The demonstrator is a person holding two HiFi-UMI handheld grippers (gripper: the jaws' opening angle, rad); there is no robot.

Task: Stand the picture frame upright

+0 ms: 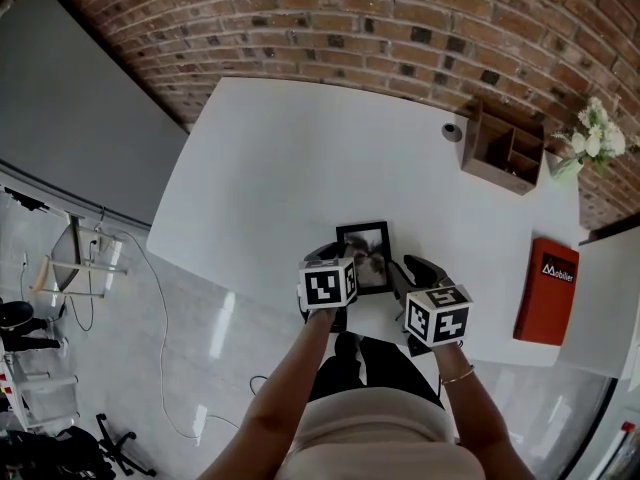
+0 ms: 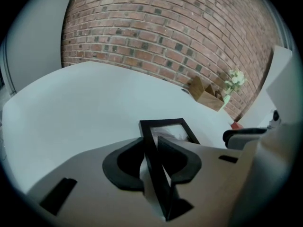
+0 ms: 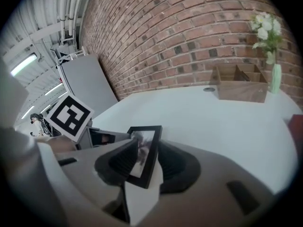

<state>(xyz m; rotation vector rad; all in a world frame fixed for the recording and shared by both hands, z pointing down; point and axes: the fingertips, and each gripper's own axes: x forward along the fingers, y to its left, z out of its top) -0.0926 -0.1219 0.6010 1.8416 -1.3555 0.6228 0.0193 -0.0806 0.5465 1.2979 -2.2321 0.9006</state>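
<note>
The black picture frame (image 1: 365,238) with a photo in it is over the white table's (image 1: 290,148) near edge, photo side facing up toward me. My left gripper (image 1: 337,260) is shut on the frame's left bar (image 2: 161,123), which runs straight between the jaws. My right gripper (image 1: 398,274) is shut on the frame's right side (image 3: 145,128), one jaw over the photo and one behind. A white flap (image 3: 141,195) shows under the frame in the right gripper view. Whether the frame touches the table I cannot tell.
At the table's far right stand a wooden organiser box (image 1: 503,149), a small round object (image 1: 452,130) and a vase of white flowers (image 1: 590,140). A red box (image 1: 548,289) lies at the right edge. A brick wall runs behind the table.
</note>
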